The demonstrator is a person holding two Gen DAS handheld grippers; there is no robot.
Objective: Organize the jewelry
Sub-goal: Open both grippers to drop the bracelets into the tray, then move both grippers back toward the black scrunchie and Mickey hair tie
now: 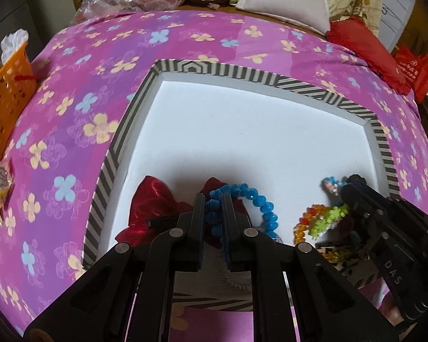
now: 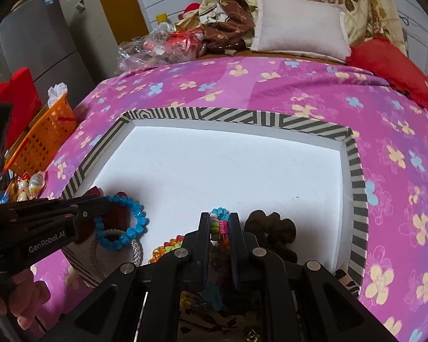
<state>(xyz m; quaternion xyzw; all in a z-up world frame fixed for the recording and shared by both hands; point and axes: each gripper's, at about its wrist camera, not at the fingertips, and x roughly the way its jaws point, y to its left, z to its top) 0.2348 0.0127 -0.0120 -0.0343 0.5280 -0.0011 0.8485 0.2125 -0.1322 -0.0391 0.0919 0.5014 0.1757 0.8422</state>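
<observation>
Left gripper [image 1: 213, 199] clamped on blue bead bracelet [image 1: 259, 202]; right gripper [image 2: 219, 223] clamped on multicolour bead bracelet [image 2: 219, 222]. Risk: round beads slipping between jaws, snagging strands beneath.

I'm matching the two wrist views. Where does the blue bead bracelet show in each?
Left wrist: blue bead bracelet at bottom centre, clamped between the left gripper fingers.
Right wrist: at lower left, by that gripper's tip.
Shared landmark: the striped tray rim.
</observation>
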